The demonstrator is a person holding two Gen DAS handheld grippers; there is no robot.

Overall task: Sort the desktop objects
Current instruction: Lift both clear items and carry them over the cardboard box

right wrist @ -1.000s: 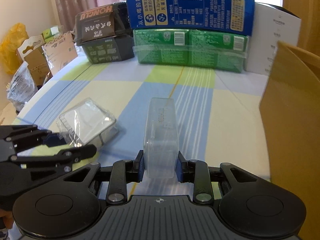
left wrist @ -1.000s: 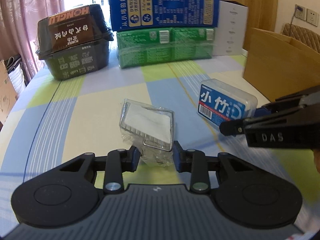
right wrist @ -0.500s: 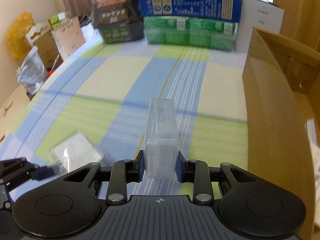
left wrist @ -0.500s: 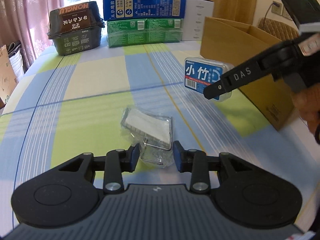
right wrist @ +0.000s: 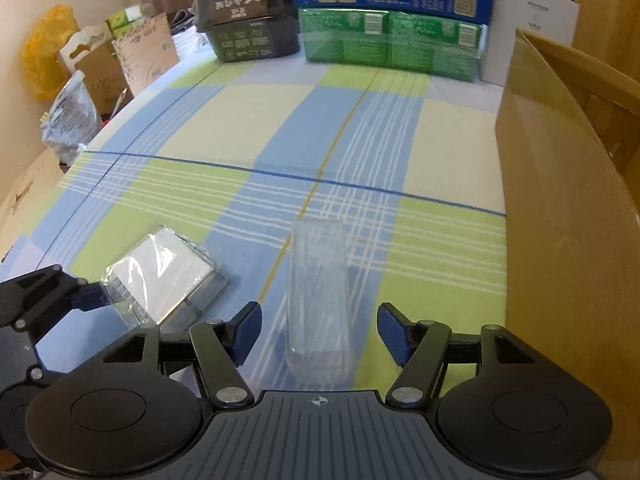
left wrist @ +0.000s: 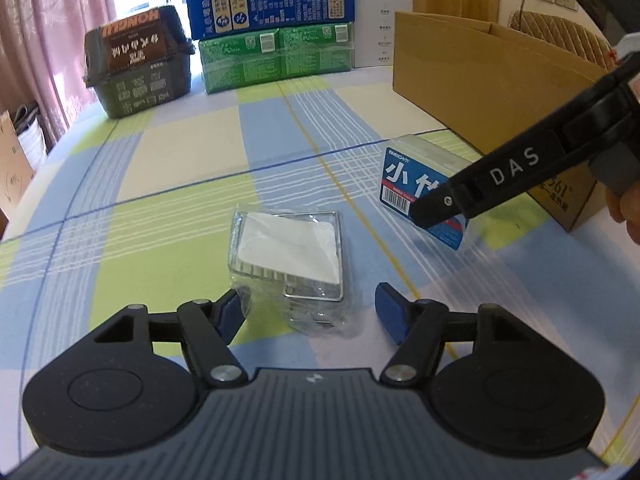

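On the desk (left wrist: 168, 168): one plastic-wrapped wire rack (left wrist: 288, 256) at lower centre, one clear toothpick box (left wrist: 420, 184) with a blue label at right, one open cardboard box (left wrist: 480, 80), two green cartons (left wrist: 276, 56), one blue carton (left wrist: 272, 4), one white box (left wrist: 382, 24), and one dark lidded container (left wrist: 138, 60) at upper left.

A: What do the left gripper (left wrist: 310, 308) and right gripper (right wrist: 318, 330) look like?
B: Black linkage arms, blue pads (left wrist: 390, 314), silver pivot screws, ribbed grey base; white "DAS" lettering at the frame's right.
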